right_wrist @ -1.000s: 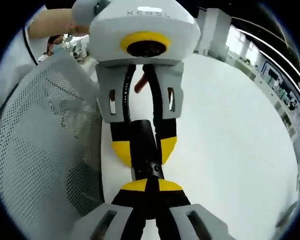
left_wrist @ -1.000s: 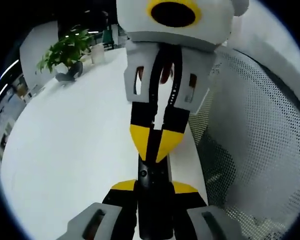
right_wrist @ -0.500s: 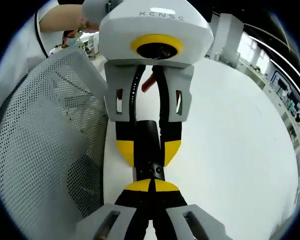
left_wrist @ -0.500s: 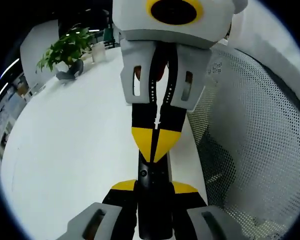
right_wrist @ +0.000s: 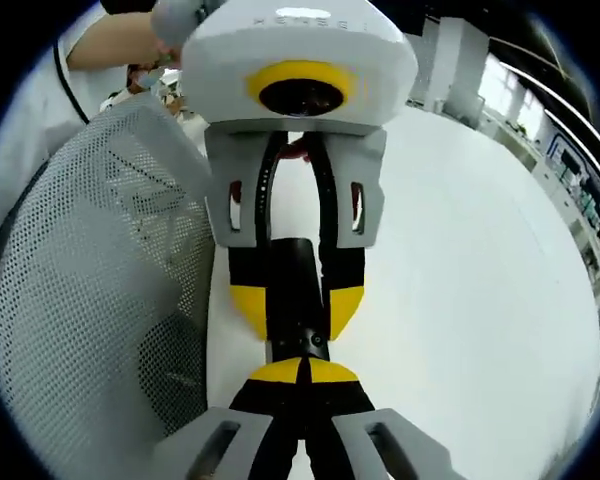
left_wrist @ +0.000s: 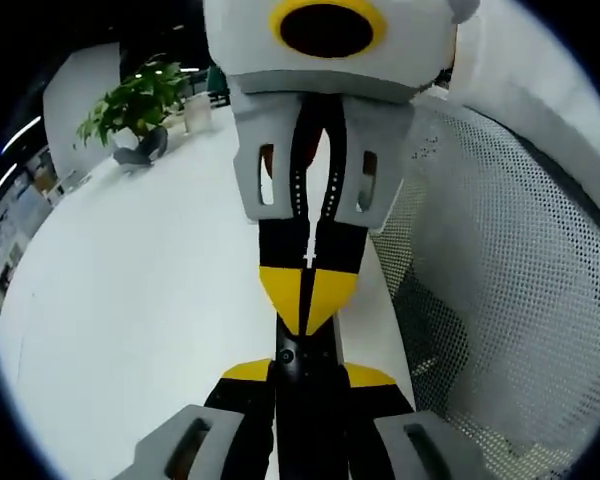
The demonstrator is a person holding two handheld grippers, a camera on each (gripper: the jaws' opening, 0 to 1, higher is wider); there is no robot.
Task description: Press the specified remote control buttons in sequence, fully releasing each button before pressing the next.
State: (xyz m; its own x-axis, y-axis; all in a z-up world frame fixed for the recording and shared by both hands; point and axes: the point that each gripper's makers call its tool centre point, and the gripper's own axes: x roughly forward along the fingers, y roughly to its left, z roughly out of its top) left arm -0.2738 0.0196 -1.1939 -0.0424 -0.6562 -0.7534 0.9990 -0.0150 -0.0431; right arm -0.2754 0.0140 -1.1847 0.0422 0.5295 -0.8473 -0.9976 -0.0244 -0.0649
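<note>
White table (left_wrist: 130, 300) carries one potted plant (left_wrist: 135, 100) at its far left. One black remote control (right_wrist: 295, 290) lies between the left tongs (right_wrist: 297, 298), which grip it, and the closed right tongs (left_wrist: 307, 300). One mesh chair (left_wrist: 500, 290) stands right.

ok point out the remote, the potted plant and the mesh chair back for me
remote (right_wrist: 298, 290), right gripper view, on its black body between the other gripper's yellow tips
potted plant (left_wrist: 140, 100), left gripper view, on its green leaves
mesh chair back (left_wrist: 500, 280), left gripper view, on the perforated white mesh
</note>
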